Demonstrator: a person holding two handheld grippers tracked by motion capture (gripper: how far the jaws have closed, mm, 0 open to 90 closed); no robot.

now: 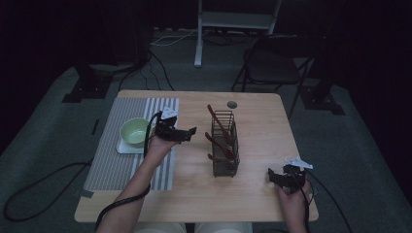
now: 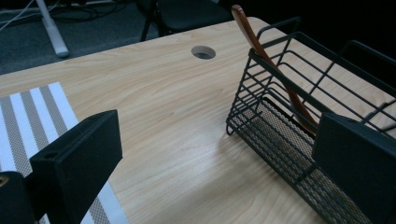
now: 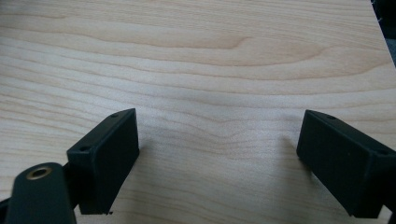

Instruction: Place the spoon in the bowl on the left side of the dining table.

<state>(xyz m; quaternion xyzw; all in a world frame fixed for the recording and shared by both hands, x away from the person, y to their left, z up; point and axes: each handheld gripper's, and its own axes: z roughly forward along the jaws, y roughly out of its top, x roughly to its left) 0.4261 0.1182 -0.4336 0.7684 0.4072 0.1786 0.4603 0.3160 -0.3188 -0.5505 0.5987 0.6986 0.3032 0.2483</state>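
A black wire basket [image 1: 225,144] stands mid-table with brown wooden utensils [image 1: 219,124] leaning in it. The left gripper view has the basket [image 2: 299,116] close on its right, one brown utensil [image 2: 261,51] poking over the rim. My left gripper [image 1: 187,133] hovers just left of the basket, open, with nothing between its jaws. A light green bowl [image 1: 134,131] sits on a white square coaster on the striped placemat [image 1: 116,155], behind the left hand. My right gripper [image 1: 270,176] rests low over the table's near right corner, open and holding nothing, over bare wood [image 3: 219,93].
A round cable hole [image 1: 232,104] lies near the table's far edge. A folding chair [image 1: 274,63] and a white stand [image 1: 199,34] are on the floor beyond the table. Cables trail from both grippers off the near edge.
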